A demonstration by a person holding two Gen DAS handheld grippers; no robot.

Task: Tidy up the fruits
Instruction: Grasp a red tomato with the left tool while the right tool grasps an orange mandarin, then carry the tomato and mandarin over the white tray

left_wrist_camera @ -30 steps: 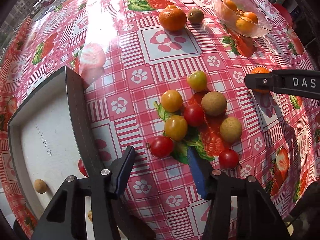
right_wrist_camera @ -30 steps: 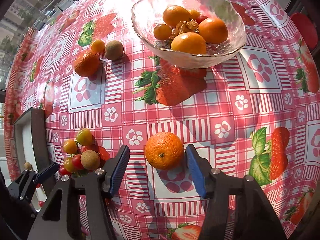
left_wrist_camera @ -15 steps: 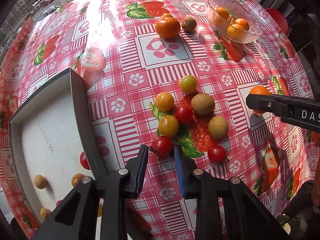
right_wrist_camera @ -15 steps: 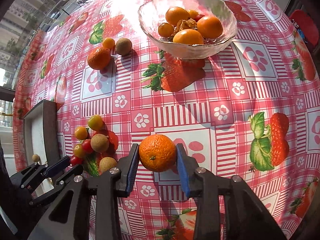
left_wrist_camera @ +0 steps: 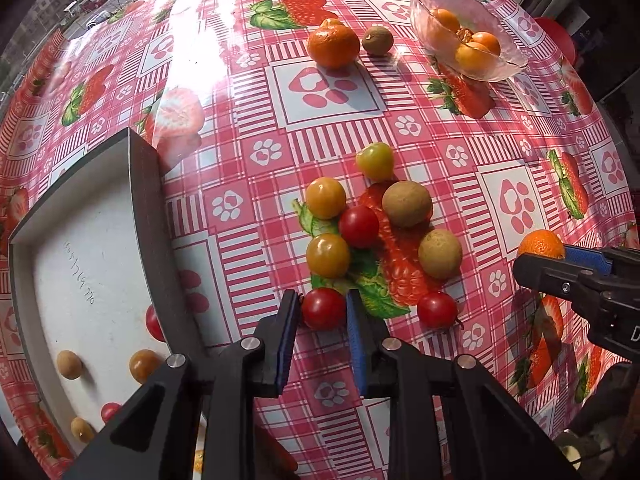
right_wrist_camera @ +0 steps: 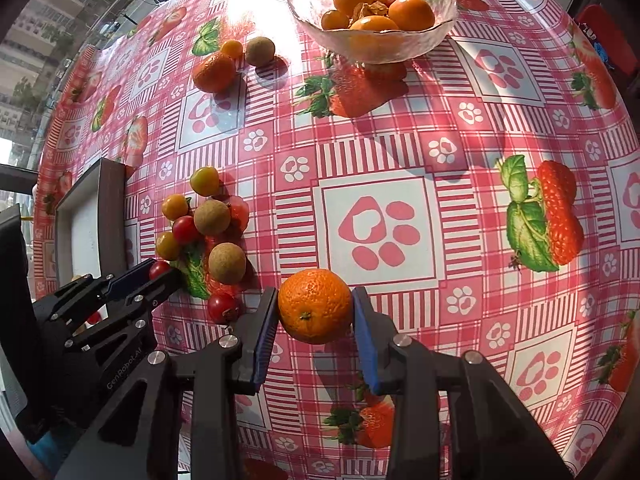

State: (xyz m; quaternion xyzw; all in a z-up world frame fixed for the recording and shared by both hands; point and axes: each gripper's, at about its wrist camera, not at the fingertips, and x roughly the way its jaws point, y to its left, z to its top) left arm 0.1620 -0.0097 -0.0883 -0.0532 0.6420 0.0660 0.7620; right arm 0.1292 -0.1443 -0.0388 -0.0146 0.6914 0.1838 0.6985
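Observation:
My left gripper (left_wrist_camera: 323, 307) is shut on a red cherry tomato (left_wrist_camera: 322, 309) at the near edge of a cluster of small fruits: yellow tomatoes (left_wrist_camera: 327, 255), another red tomato (left_wrist_camera: 359, 226) and brown longans (left_wrist_camera: 407, 204). My right gripper (right_wrist_camera: 315, 307) is shut on an orange mandarin (right_wrist_camera: 315, 305) and holds it above the tablecloth; it also shows in the left wrist view (left_wrist_camera: 541, 245). The left gripper shows in the right wrist view (right_wrist_camera: 159, 271) with the red tomato between its fingers.
A grey tray (left_wrist_camera: 142, 216) with several small fruits stands at the left. A glass bowl (right_wrist_camera: 436, 26) of oranges stands at the back right. Another mandarin (left_wrist_camera: 333, 45) and a longan (left_wrist_camera: 377, 41) lie at the back. A red tomato (left_wrist_camera: 437, 309) lies beside the cluster.
Both grippers have closed: the left one onto the red cherry tomato, the right one onto the mandarin, which it has lifted slightly.

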